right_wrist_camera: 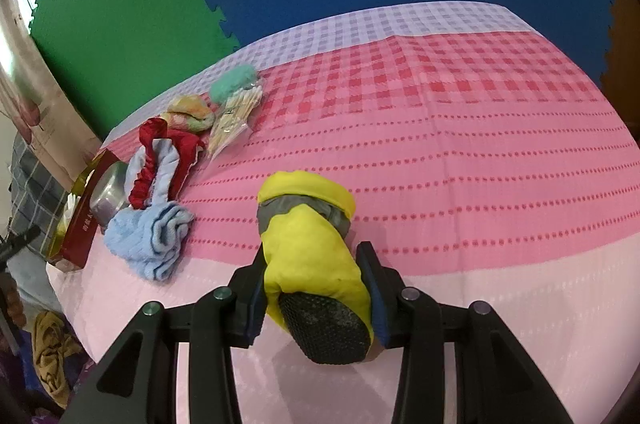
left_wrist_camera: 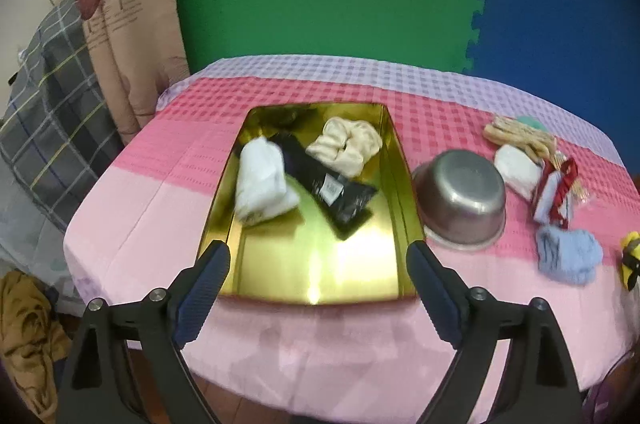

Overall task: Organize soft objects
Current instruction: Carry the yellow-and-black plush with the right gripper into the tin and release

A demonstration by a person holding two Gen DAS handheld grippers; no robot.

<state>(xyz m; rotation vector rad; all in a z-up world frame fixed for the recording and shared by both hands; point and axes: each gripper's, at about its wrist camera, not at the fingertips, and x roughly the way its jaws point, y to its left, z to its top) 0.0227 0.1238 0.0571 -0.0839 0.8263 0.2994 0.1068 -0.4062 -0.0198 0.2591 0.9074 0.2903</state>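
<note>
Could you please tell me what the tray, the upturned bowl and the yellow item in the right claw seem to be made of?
Tray: glossy gold metal or foil card, mirror-like glare.
Bowl: brushed steel, dull grey sheen.
Yellow slipper: soft fabric, dotted rubbery black sole.

The left black two-finger gripper with blue ribbed pads [left_wrist_camera: 318,250] is pointing steeply downward, its jaws standing wide apart with nothing between them. The right black gripper with blue pads [right_wrist_camera: 316,256] is angling downward too, its pads pressing both sides of a yellow soft bootie with a black studded sole [right_wrist_camera: 310,248].
</note>
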